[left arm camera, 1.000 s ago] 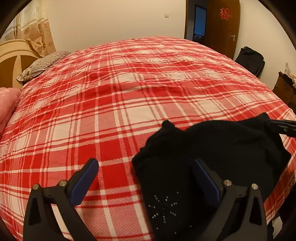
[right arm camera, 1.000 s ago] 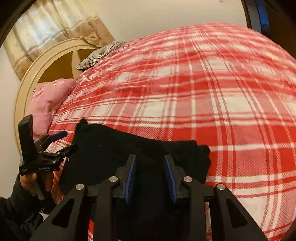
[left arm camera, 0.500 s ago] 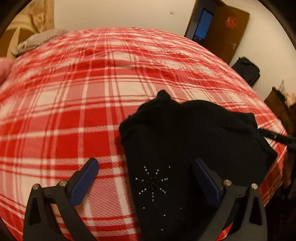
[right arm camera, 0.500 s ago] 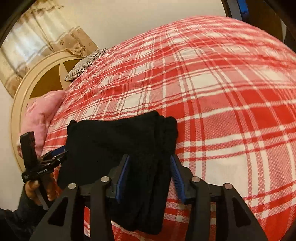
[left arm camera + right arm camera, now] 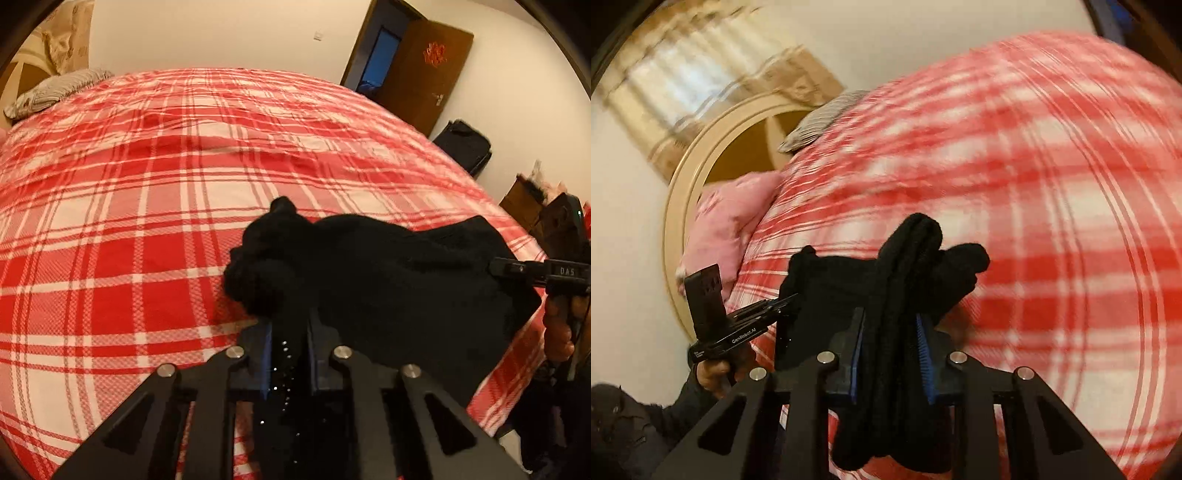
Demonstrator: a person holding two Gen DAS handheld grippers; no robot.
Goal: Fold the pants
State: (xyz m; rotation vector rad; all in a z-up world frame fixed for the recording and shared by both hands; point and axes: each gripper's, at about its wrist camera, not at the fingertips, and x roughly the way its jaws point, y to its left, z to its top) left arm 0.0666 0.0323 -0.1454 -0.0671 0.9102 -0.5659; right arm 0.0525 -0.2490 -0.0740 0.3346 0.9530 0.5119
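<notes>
The black pants [image 5: 388, 280] lie bunched near the front right edge of the bed with the red plaid cover [image 5: 147, 184]. My left gripper [image 5: 288, 354] is shut on the near end of the pants, where small shiny studs show. My right gripper [image 5: 890, 354] is shut on a thick folded bundle of the pants [image 5: 916, 258], which sticks up between its jaws. The right gripper also shows at the right edge of the left wrist view [image 5: 517, 271], at the pants' far end. The left gripper shows at the left of the right wrist view [image 5: 768, 310].
A striped pillow [image 5: 55, 88] and a pink pillow [image 5: 731, 218] lie by the round headboard [image 5: 701, 155]. A brown door [image 5: 424, 70], a black bag [image 5: 465, 146] and a wooden cabinet [image 5: 524, 199] stand beyond the bed's right side.
My left gripper has shut on the near end of the pants; it was wide open before. My right gripper has lifted and tilted with its bundle of pants; its view is blurred by motion.
</notes>
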